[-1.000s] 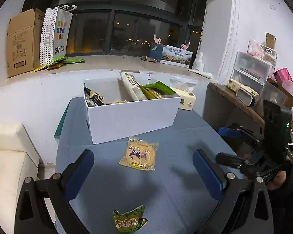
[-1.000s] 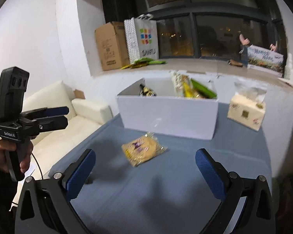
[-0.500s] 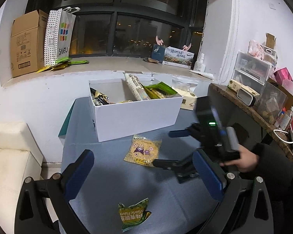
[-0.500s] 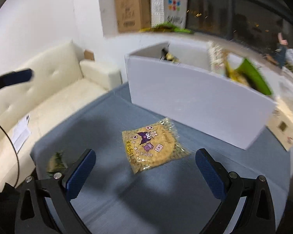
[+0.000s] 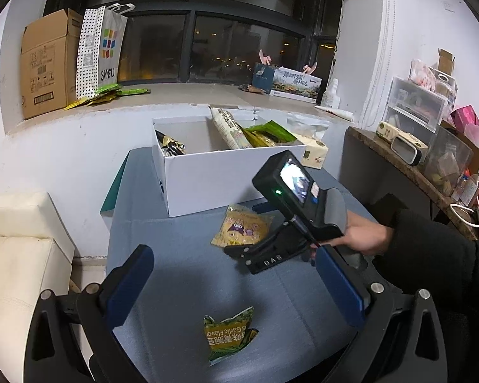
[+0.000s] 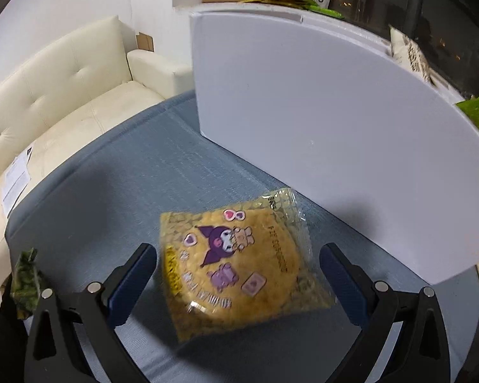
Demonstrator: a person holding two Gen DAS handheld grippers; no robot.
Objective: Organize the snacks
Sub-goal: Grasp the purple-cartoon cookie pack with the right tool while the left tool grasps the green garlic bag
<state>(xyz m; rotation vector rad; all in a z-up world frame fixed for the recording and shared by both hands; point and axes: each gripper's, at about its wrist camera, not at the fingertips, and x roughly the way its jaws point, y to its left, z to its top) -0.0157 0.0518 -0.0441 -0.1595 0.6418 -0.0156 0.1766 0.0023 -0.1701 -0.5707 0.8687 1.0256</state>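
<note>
A yellow snack packet with a purple cartoon figure (image 6: 236, 265) lies flat on the blue table in front of the white box (image 6: 335, 121). My right gripper (image 6: 238, 282) is open, low over the packet, with one finger on each side of it. In the left wrist view the packet (image 5: 242, 228) lies just beyond the right gripper's body (image 5: 271, 255). A small green garlic-flavour packet (image 5: 228, 333) lies on the table between the fingers of my open, empty left gripper (image 5: 236, 289). The white box (image 5: 214, 185) holds several snack packets.
A tissue box (image 5: 314, 154) stands right of the white box. A cream sofa (image 6: 64, 95) is left of the table. A cardboard box (image 5: 46, 63) and a shopping bag (image 5: 100, 51) stand on the window sill. A cluttered shelf (image 5: 431, 146) is at the right.
My right gripper has swung in from the right and dropped low over the yellow packet, its fingers now on both sides of it. The left gripper has barely moved.
</note>
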